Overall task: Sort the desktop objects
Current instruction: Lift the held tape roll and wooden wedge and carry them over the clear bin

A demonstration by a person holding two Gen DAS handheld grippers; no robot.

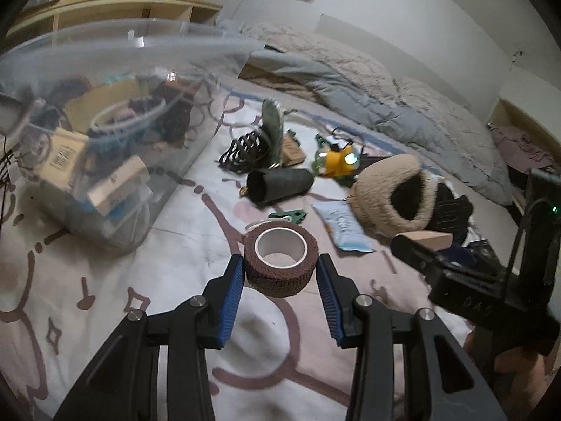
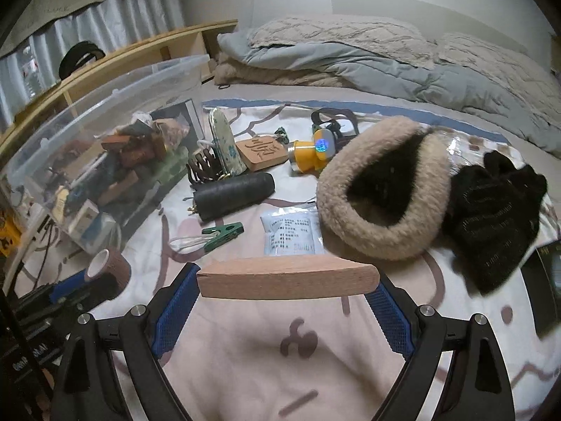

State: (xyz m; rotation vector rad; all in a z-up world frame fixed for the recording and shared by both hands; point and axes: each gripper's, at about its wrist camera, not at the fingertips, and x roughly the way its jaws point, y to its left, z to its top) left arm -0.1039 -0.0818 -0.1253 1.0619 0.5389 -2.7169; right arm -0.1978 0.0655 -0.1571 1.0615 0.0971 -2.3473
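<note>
My left gripper is shut on a brown roll of bandage tape, held above the patterned bed sheet; the same roll shows at the lower left of the right wrist view. My right gripper is shut on a long wooden block, gripped end to end; that block also appears at the right of the left wrist view. A clear plastic bin full of small items stands to the left. Loose on the sheet lie a black roll, a green clip and a white packet.
A beige furry hat and black gloves lie to the right. A yellow gadget, a wooden tag and a dark hair claw sit farther back. Folded blankets line the far side, a wooden shelf the left.
</note>
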